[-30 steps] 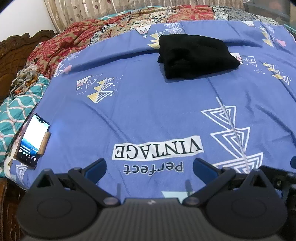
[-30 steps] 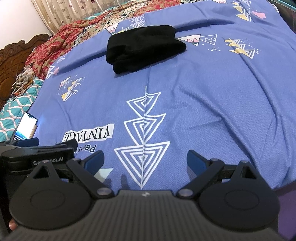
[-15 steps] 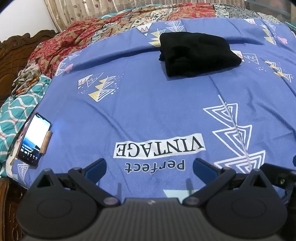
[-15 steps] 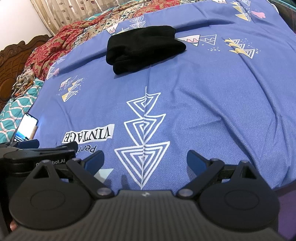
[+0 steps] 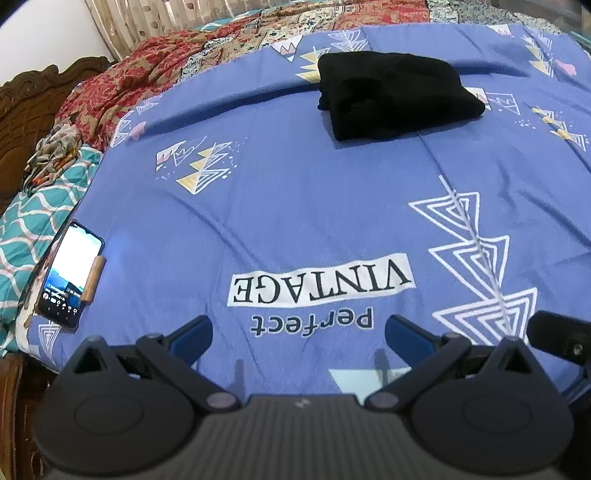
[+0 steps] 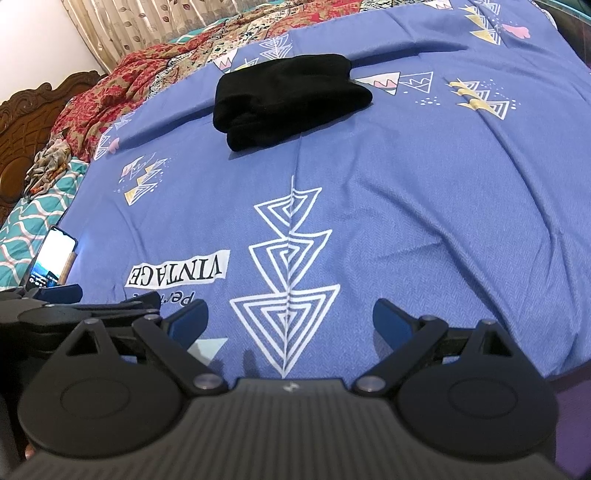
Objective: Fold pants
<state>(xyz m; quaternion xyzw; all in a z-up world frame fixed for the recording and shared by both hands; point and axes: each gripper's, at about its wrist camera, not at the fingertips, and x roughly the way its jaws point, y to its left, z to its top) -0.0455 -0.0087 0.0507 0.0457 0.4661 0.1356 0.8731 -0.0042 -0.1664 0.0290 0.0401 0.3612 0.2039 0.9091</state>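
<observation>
Already the black pants (image 5: 397,98) lie as a compact folded bundle on the bed (image 5: 295,206), well ahead of both gaping, empty tongs (image 5: 298,334) (image 6: 290,320); best leave them undisturbed.

A lit phone (image 5: 70,275) is lying at the left edge of a blue printed sheet (image 5: 295,206) covering the bed, with a red patterned quilt (image 5: 122,85), teal blanket (image 5: 33,221) and curtain (image 5: 155,18) lying beyond.
</observation>
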